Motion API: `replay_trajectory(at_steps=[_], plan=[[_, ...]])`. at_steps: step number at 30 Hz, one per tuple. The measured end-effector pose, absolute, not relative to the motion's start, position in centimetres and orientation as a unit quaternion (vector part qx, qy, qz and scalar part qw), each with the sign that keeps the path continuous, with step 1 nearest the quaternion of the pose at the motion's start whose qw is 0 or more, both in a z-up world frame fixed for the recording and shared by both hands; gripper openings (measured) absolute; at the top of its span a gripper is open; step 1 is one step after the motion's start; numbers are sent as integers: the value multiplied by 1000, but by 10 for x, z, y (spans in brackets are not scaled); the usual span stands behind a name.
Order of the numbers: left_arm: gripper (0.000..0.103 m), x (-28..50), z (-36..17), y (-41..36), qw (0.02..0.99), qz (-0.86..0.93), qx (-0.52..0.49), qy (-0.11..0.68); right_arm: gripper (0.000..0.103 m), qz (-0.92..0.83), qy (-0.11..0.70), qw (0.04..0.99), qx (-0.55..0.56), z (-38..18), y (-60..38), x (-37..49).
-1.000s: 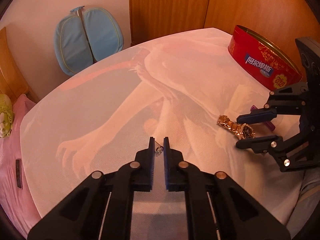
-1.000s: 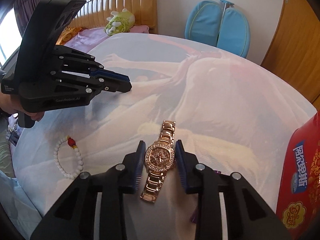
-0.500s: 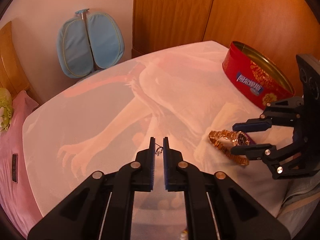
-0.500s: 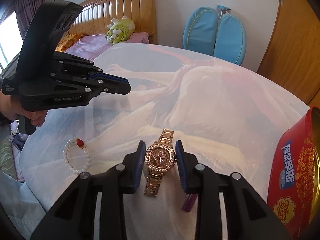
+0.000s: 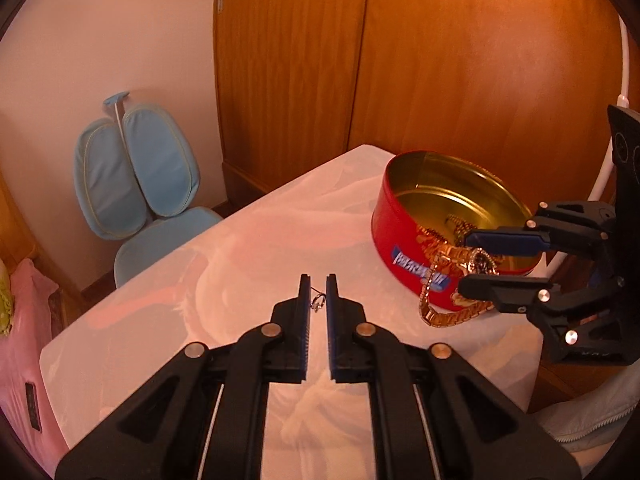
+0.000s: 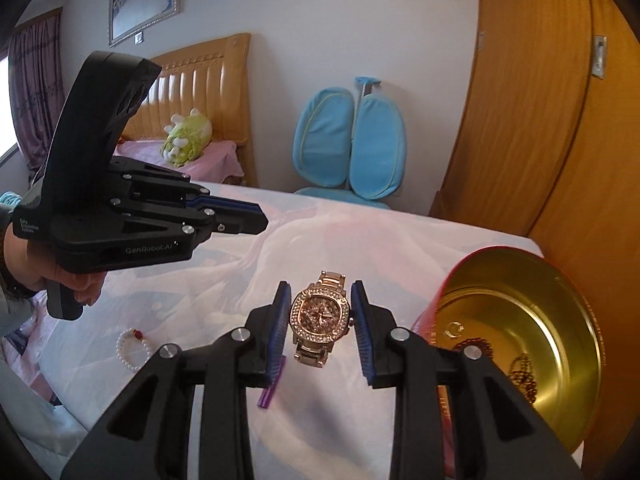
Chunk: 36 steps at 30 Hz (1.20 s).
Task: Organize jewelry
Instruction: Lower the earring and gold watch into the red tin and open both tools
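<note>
The right claw [image 6: 320, 316] grips a rose-gold watch [image 6: 321, 317] by the sides of its stone-set case, blue pads pressed against both edges, the band hanging free above and below. In the left wrist view the watch [image 5: 478, 264] is in the air just in front of the red tin's [image 5: 404, 240] near wall, its band drooping in a loop down toward the cloth. From the right claw's own camera the open tin [image 6: 560, 320] sits just to the right, gold inside, with a dark beaded strand [image 6: 524, 376] and a small ring [image 6: 454, 329] on its bottom.

The left claw [image 5: 318, 294] is nearly closed, pinching a small silver piece [image 5: 318, 302] with a thin wire between its pads, held above the tabletop [image 5: 248, 256], which is covered in a white printed cloth. The hand [image 6: 76, 280] holding it shows at the left edge.

On the cloth beneath the right claw lies a purple stick [image 6: 272, 384], partly hidden by the left finger. Farther left rests a white bead bracelet [image 6: 130, 346] with one red bead. A blue chair [image 6: 348, 152] stands beyond the tabletop.
</note>
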<state>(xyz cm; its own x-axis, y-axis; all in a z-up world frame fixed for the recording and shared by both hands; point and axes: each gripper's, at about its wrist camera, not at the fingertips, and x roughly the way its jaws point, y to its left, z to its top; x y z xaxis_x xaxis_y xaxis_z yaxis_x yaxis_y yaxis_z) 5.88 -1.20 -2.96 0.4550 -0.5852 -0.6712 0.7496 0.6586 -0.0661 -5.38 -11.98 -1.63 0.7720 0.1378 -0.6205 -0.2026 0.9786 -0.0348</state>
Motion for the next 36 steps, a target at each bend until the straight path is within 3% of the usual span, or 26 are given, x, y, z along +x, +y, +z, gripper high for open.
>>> replay_trajectory(at_steps=[15,36], plan=[[8,37,0,-98,808,-468,140,329,32,-22,278,960,-4,21,-219,-97],[8,70,-15,-230,737,-496,225,400,32,-56,365,929,37,1,-322,-42]])
